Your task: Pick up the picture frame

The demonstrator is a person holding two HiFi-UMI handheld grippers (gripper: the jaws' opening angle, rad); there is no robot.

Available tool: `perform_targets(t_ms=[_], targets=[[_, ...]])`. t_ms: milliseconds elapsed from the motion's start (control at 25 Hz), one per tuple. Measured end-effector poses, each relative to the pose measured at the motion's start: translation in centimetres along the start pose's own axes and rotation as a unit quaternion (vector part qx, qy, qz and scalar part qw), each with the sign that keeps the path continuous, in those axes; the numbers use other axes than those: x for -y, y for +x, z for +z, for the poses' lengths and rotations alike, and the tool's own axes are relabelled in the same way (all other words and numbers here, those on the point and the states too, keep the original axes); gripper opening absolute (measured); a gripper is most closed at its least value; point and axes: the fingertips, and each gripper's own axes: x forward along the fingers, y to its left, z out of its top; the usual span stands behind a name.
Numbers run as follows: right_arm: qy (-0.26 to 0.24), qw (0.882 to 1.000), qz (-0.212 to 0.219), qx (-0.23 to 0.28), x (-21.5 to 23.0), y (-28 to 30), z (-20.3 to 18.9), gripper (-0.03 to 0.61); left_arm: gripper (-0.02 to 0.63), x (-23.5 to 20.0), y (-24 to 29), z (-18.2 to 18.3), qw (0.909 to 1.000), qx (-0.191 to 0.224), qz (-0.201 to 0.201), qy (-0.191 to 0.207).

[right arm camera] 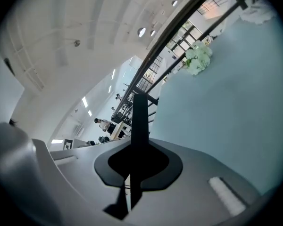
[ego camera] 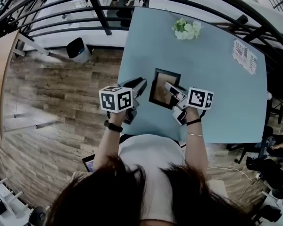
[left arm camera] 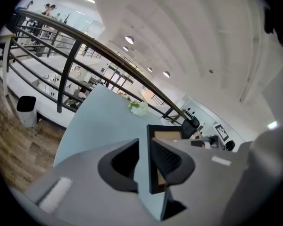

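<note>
The black picture frame [ego camera: 162, 86] hangs a little above the pale blue table [ego camera: 217, 102], tilted. My right gripper [ego camera: 171, 89] is shut on its right edge. In the right gripper view the frame [right arm camera: 139, 121] shows edge-on as a thin dark bar, pinched between the jaws of the right gripper [right arm camera: 137, 147]. My left gripper [ego camera: 140, 86] is at the frame's left side. In the left gripper view, the left gripper [left arm camera: 144, 147] stands open. The frame's left border [left arm camera: 150, 159] lies against the right finger, with bare table showing between it and the left finger.
White flowers [ego camera: 186, 29] sit at the table's far edge and a printed sheet [ego camera: 244, 55] lies at the far right. A dark railing [ego camera: 108, 13] runs behind the table. A white bin [ego camera: 78, 50] stands on the wooden floor to the left.
</note>
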Motion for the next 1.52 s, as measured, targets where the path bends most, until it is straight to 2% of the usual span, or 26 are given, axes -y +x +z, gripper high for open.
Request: perform_targets(t_ms=[200,360,600,840,1080,1360,1520], targets=[[-0.083,0.996,-0.021,0.028,-2.6,-2.8,2.3,0.011,0.133,2.0,-0.9,1.1,0.9991,0.015,0.003,0.04],[-0.157,0.984,-0.048,0.062,-4.7,-5.2,4.2,0.011,0.133,3.7,-2.2,2.0,0.9965,0.034,0.006,0.076],[-0.262,0.955,-0.093,0.107,-7.6,-8.4,5.7,0.012,0.132,6.1,-4.4,3.8,0.9876,0.073,0.018,0.137],[-0.337,0.921,-0.133,0.141,-9.2,-10.8,6.3,0.012,0.13,7.9,-6.6,5.6,0.9699,0.113,0.041,0.212],[-0.382,0.893,-0.171,0.166,-9.3,-11.8,6.8,0.011,0.112,8.9,-7.4,6.7,0.9528,0.138,0.058,0.264],[-0.432,0.857,-0.208,0.187,-9.6,-11.8,7.5,0.011,0.058,8.0,-7.8,7.5,0.9421,0.163,0.081,0.282],[-0.441,0.849,-0.214,0.199,-9.4,-11.9,7.9,0.011,0.057,7.0,-8.0,8.1,0.935,0.182,0.101,0.287]])
